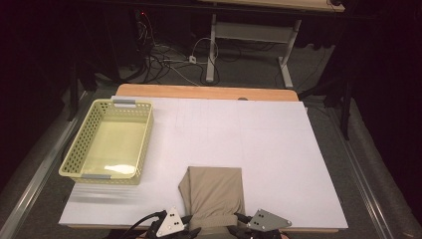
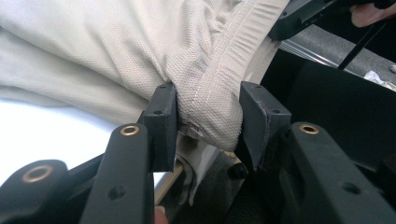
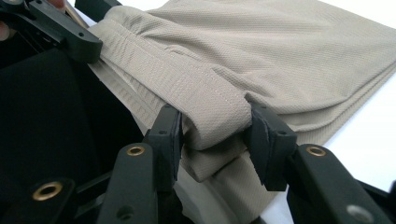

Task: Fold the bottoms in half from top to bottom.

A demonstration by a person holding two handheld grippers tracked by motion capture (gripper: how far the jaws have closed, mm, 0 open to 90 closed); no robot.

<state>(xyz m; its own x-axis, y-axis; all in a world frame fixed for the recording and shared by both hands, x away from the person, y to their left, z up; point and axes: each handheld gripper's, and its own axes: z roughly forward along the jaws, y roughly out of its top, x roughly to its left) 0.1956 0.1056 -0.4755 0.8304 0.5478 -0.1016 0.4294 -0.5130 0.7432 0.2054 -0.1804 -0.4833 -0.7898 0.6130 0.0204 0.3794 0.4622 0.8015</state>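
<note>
A folded beige garment [image 1: 214, 194] lies at the near edge of the white table [image 1: 259, 139], its waistband end hanging toward me. My left gripper [image 1: 186, 230] is shut on the left corner of the thick waistband [image 2: 210, 112], which bulges between both pads. My right gripper [image 1: 239, 225] is shut on the right corner of the same band [image 3: 215, 119], with folded layers squeezed between its pads. In the right gripper view the left gripper's jaw [image 3: 70, 35] sits farther along the band. Both grippers sit at the table's front edge, close together.
A pale yellow perforated plastic basket [image 1: 87, 152] with nothing in it stands at the left of the table. Beyond the far wooden edge [image 1: 204, 92] are cables and a desk's white legs on the floor. Dark fabric lies below the table's front edge.
</note>
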